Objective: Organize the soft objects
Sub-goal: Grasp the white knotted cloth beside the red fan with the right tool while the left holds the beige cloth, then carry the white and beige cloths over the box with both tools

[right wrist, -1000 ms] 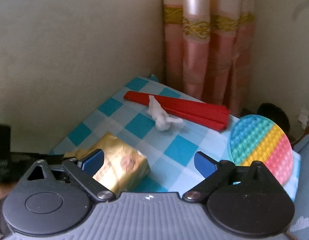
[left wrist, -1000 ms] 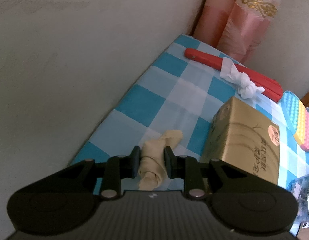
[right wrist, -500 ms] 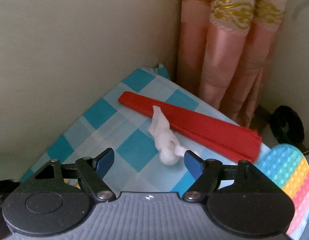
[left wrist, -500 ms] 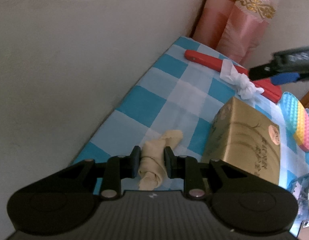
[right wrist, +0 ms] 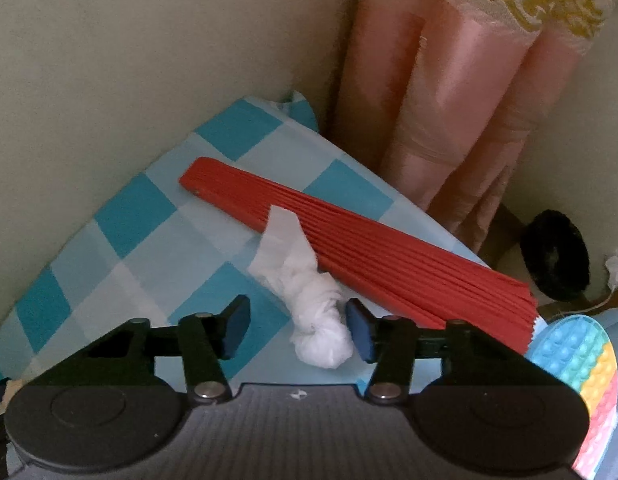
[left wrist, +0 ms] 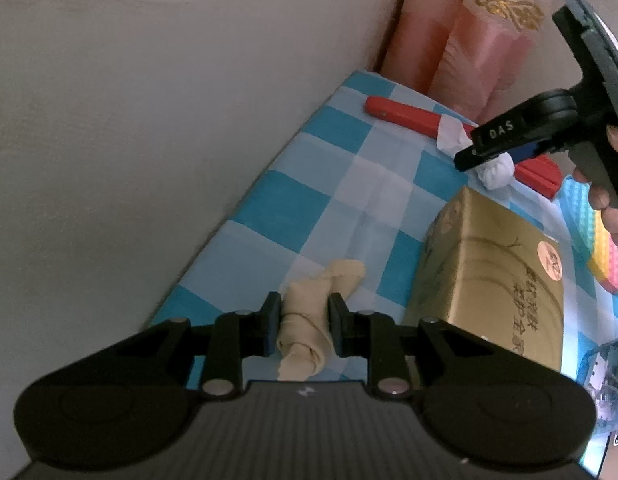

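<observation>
Presently, entries for this moment:

Change: right gripper (right wrist: 297,330) has come down from over the gold box to the far end of the table and now straddles the white knotted cloth (right wrist: 309,292); its jaws have just been closing.
Right jaws: roughly half open; the cloth's knot lies between them, the right pad touching or nearly so, the left pad apart with checked cloth showing in the gap. Not yet a grip.
Left gripper (left wrist: 303,328): unchanged over the same span; jaws nearly closed and pressing both sides of the beige knotted cloth (left wrist: 309,320), which rests on the table.
Meaning for task: judged, one soft item is secured and the second is about to be taken; sorting itself has not begun.
White cloth, look: thin crinkled fabric twisted into a strip, bulbous knot at the near end, flat tail lying over the red folded fan (right wrist: 369,248).
Beige cloth, look: thicker roll, knotted near the gripper, loose end pointing away.
Location: both on the blue-checked tablecloth (left wrist: 341,184); beige piece near the wall edge beside the gold box (left wrist: 497,280), white piece at the far end.
Nearby: rainbow pop mat (right wrist: 581,376) at right.
</observation>
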Demonstrator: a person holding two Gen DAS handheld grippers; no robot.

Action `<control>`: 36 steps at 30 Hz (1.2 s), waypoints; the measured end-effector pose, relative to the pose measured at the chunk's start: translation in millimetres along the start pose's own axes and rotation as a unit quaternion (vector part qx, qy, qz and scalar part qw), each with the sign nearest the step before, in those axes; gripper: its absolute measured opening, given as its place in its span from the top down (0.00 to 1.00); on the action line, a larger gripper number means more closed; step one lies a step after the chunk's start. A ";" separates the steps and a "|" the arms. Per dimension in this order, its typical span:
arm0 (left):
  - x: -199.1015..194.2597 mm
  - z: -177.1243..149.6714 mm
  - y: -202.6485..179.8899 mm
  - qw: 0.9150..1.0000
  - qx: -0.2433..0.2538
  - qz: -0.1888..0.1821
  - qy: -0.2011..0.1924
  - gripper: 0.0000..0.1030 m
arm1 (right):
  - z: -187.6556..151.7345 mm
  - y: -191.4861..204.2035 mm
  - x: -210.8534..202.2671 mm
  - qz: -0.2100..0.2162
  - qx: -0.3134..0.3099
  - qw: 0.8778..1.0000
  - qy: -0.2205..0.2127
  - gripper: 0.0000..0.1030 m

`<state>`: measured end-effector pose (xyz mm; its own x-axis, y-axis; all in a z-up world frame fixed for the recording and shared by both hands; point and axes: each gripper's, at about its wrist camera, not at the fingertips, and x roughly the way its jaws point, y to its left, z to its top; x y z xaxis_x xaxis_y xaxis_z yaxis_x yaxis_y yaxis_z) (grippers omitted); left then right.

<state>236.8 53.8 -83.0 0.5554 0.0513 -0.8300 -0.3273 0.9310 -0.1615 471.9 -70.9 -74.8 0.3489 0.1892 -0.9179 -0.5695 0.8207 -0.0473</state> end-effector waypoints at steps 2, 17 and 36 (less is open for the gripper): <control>0.1 0.0 0.3 1.000 0.001 0.000 0.000 0.77 | 0.4 -2.0 -0.3 -0.006 0.003 1.000 -0.001 0.54; -5.1 0.5 0.3 1.000 0.005 -0.009 -0.004 0.79 | -13.0 -15.4 -25.7 -0.021 0.037 0.999 -0.011 0.69; -51.9 -6.7 5.2 0.999 0.011 -0.038 -0.022 0.80 | -85.6 -8.5 -120.0 -0.017 0.063 0.997 -0.032 0.68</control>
<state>201.1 53.6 -44.3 0.6115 -0.0039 -0.7913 -0.2668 0.9404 -0.2108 371.1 -146.7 2.0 0.4166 0.1903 -0.8889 -0.4591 0.8881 -0.0250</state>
